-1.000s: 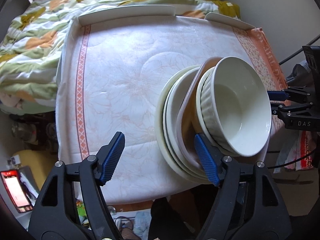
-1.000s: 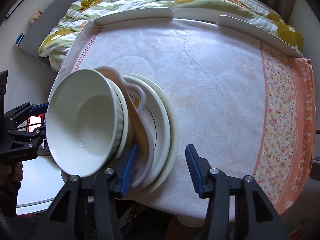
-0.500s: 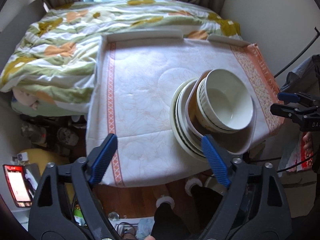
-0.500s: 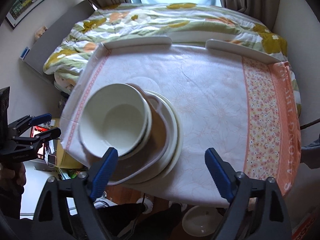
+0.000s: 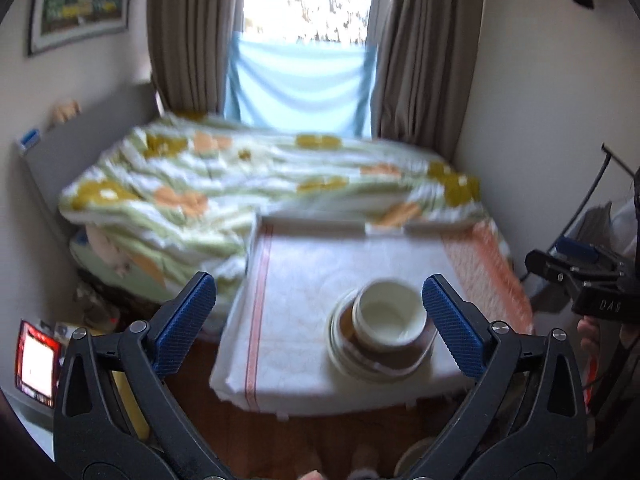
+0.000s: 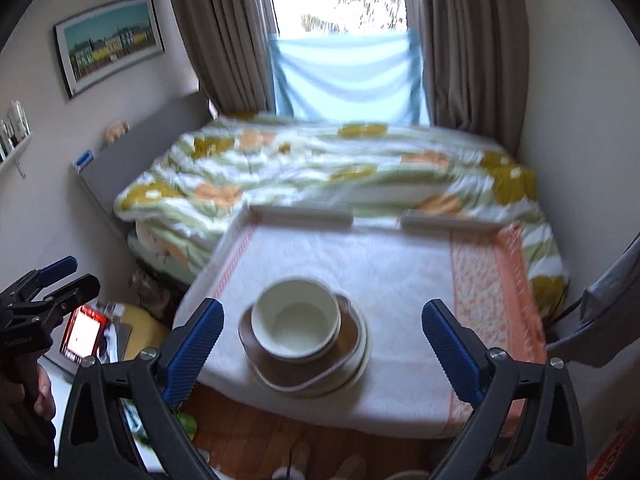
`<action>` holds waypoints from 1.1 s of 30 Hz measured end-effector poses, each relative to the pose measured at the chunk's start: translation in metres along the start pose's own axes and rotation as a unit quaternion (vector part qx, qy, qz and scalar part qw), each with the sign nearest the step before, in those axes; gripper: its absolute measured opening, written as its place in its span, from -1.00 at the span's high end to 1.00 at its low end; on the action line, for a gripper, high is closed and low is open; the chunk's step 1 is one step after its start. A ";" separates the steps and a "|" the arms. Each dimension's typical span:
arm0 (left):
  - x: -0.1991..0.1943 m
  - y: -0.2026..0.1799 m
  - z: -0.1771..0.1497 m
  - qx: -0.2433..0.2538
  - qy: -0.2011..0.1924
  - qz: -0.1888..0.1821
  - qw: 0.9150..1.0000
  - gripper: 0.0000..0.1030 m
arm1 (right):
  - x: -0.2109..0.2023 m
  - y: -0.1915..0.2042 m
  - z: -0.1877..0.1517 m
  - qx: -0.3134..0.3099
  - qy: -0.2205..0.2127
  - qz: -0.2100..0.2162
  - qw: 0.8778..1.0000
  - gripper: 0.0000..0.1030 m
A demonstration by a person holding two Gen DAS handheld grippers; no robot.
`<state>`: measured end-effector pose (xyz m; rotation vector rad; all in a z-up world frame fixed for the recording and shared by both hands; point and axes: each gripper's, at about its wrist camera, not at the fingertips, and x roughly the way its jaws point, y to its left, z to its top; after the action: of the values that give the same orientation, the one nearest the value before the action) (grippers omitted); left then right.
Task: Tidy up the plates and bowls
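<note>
left wrist view: left hand-held gripper (image 5: 318, 324) has its jaws far apart and opening, nothing between the pads, well above the worktop (image 5: 304, 360). frame is blurred. the stack (image 5: 382, 332) sits on the white cloth at the near right part of the worktop: cream bowl (image 5: 388, 312) on top, brown dish (image 5: 394, 360) under it, pale plates (image 5: 340, 354) at the bottom. right hand-held gripper (image 5: 576, 264) shows at the right edge, off the worktop, clear of the stack. bed with flowered quilt (image 5: 240, 188) lies beyond the worktop, curtains (image 5: 416, 60) and window behind.

right wrist view: right hand-held gripper (image 6: 322, 332) also spread wide, jaws opening, empty, above the near edge of the worktop (image 6: 400, 272). stack (image 6: 304, 340) sits near the front left corner of the cloth; bowl (image 6: 298, 318) upright and nested in the brown dish (image 6: 292, 374), plates (image 6: 360, 356) showing at the right rim. left hand-held gripper (image 6: 44, 284) at the left edge, apart from the stack, a hand (image 6: 38, 394) below it. orange patterned band (image 6: 492, 292) runs down the cloth's right side. framed picture (image 6: 110, 42) on the left wall.
</note>
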<state>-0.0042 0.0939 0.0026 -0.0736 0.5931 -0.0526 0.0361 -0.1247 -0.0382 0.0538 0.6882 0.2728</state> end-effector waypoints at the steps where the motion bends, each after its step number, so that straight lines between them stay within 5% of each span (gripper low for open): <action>1: -0.011 -0.005 0.006 0.003 -0.020 0.002 1.000 -0.99 | -0.015 0.001 0.005 0.004 -0.024 -0.005 1.000 -0.92; 6: -0.046 -0.038 0.032 0.010 -0.097 -0.014 0.995 -1.00 | -0.065 -0.001 0.019 0.017 -0.106 -0.042 0.993 -0.99; 12: -0.052 -0.064 0.031 0.011 -0.128 -0.024 0.991 -1.00 | -0.094 -0.014 0.021 0.015 -0.162 -0.091 0.983 -0.99; 33: -0.040 -0.094 0.008 0.034 -0.132 -0.015 0.991 -1.00 | -0.093 -0.023 0.003 0.024 -0.164 -0.121 0.979 -0.99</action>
<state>-0.0352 0.0036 0.0395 -0.0232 0.3255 -0.0911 -0.0253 -0.1713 0.0181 0.0595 0.3671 0.0103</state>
